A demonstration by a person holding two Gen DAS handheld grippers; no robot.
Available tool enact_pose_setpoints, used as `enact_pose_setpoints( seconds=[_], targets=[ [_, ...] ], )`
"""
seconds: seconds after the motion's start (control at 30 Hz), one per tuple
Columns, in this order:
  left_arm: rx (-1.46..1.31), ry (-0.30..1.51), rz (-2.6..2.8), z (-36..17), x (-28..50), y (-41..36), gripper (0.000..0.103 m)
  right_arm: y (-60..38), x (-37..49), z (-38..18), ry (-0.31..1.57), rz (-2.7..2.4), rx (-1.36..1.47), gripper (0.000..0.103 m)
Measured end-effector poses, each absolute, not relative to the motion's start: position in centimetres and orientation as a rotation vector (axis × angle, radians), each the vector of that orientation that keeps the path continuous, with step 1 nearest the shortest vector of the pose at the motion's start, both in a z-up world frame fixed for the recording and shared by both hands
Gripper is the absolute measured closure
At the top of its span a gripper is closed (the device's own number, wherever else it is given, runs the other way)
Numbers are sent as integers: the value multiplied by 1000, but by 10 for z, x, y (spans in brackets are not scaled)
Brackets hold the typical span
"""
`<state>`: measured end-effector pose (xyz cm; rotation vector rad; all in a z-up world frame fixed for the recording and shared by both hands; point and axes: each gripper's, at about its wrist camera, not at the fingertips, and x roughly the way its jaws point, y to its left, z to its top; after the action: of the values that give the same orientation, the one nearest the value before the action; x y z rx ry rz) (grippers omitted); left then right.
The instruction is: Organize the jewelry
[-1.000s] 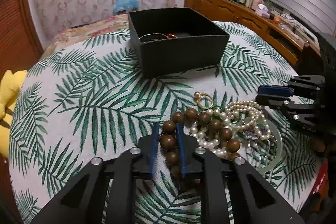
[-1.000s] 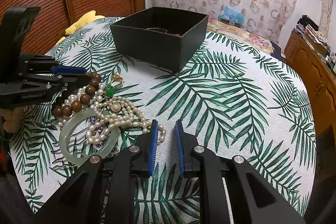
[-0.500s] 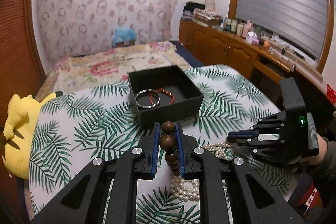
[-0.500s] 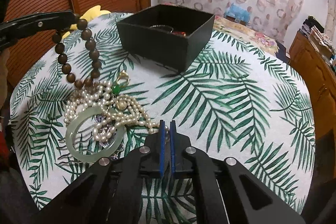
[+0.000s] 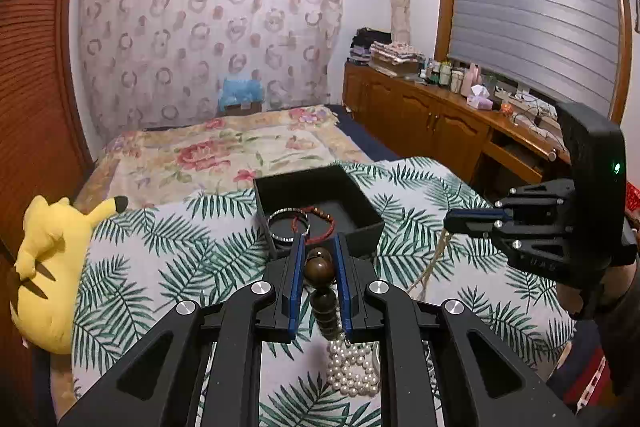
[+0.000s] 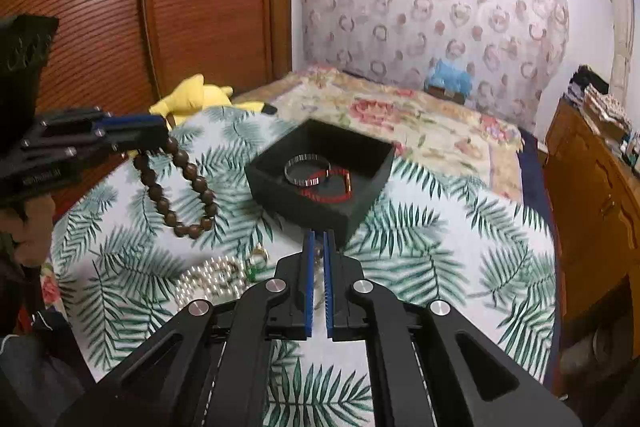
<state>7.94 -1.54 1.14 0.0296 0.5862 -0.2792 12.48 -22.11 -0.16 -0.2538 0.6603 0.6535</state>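
the left gripper (image 5: 318,259) is clamped on a string of dark brown wooden beads (image 6: 176,187). from its own camera, a few beads sit between the blue pads and run down toward the camera; from the right wrist view the rest of the bracelet hangs as a loop below the gripper, clear of the leaf-print tablecloth (image 5: 168,251).

the right gripper (image 6: 319,247) has its jaws nearly together with only a thin slit between the blue pads. something small and pale shows in that slit near the tips, but it is too blurred to name from this camera. in the left wrist view, a thin pale strand (image 5: 432,263) hangs slanting down from the right gripper's tips toward the cloth, so it looks pinched on a chain or string of some kind; which piece it is cannot be told.

the black open box (image 5: 360,223) stands on the cloth beyond both grippers. inside it lie a silver bangle (image 6: 307,169) and a red cord bracelet (image 6: 332,187), overlapping each other on the box floor.

the remaining jewelry lies in a heap on the cloth nearer the cameras: white pearl strands (image 5: 352,367) directly under the left gripper, and in the right wrist view a gold ring with a green stone (image 6: 258,259) just beside the pearls.

a yellow plush toy (image 5: 52,255) lies at the left edge of the table, well apart from the jewelry.
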Motion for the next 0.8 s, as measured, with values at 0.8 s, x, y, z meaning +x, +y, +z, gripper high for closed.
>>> enact_pose_setpoints(
  seconds=[0.8],
  targets=[
    [47, 543, -310, 41, 134, -22, 89, -214, 163, 101, 469, 689, -253, 98]
  ],
)
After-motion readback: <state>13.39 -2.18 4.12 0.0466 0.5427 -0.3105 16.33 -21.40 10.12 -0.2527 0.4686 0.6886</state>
